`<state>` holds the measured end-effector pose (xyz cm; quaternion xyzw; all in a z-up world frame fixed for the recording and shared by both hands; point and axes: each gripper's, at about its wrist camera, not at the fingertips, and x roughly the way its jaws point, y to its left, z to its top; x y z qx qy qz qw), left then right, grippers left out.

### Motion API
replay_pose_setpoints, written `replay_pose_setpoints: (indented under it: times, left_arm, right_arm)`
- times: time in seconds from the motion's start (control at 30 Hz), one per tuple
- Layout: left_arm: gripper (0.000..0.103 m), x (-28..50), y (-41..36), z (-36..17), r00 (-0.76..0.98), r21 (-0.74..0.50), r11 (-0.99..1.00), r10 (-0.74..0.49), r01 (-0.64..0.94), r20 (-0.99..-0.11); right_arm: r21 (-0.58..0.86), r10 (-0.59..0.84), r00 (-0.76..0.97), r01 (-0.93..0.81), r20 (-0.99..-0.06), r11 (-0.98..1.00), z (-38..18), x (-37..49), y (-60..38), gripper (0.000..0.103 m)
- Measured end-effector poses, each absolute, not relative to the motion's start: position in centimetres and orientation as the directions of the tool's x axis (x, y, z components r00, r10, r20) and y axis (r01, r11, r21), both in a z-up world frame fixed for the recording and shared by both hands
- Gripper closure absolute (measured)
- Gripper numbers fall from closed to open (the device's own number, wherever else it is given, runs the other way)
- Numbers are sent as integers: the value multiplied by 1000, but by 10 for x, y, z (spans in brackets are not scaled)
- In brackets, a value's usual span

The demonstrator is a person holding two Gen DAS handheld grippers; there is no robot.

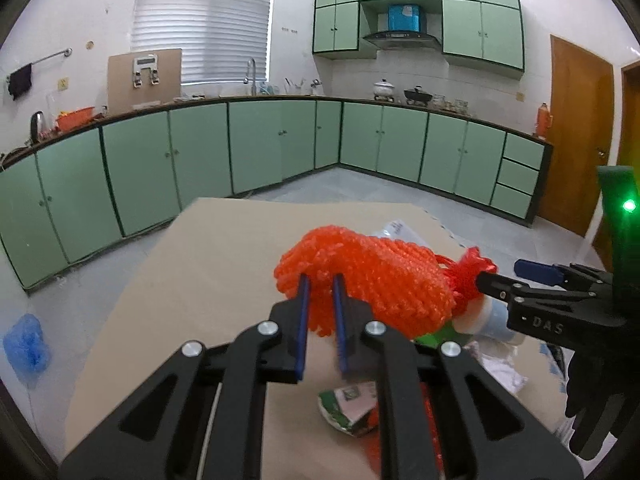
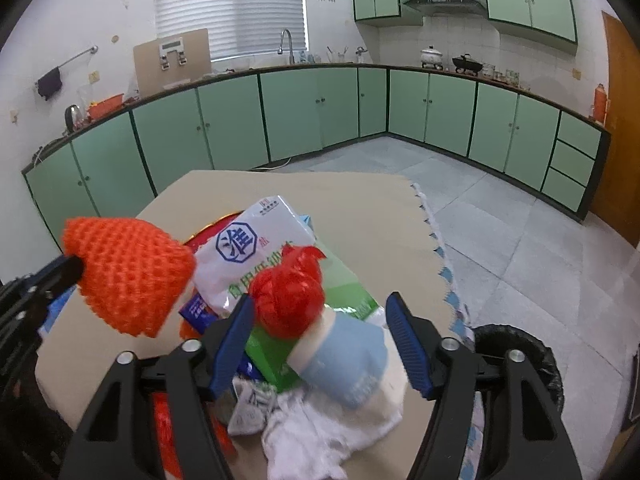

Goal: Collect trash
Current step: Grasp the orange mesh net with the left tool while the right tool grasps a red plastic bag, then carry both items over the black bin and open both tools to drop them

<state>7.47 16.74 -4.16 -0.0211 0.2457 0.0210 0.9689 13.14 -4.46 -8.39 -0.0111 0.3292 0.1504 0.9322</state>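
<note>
Now left tool [image 1: 320,292] pinching orange foam net [image 1: 360,276]; right tool [image 2: 320,320] spread; "DAS" on right tool.

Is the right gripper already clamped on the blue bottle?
No, the right gripper stands open, its pads either side of the blue bottle, not touching it.
</note>
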Motion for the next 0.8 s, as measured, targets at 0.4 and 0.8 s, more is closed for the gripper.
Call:
replay_pose_setpoints:
  times: [0.4,0.8]
  left_arm:
    - [93,75,166,-31,892,-24,997,56,-75,-449]
    - [93,92,91,-1,916,-28,993,-113,110,-384]
  right_arm:
    - [201,425,703,-382,-570,902,-71,134,-45,95]
    - [136,185,865,-136,-467,981,-20,97,-161,95]
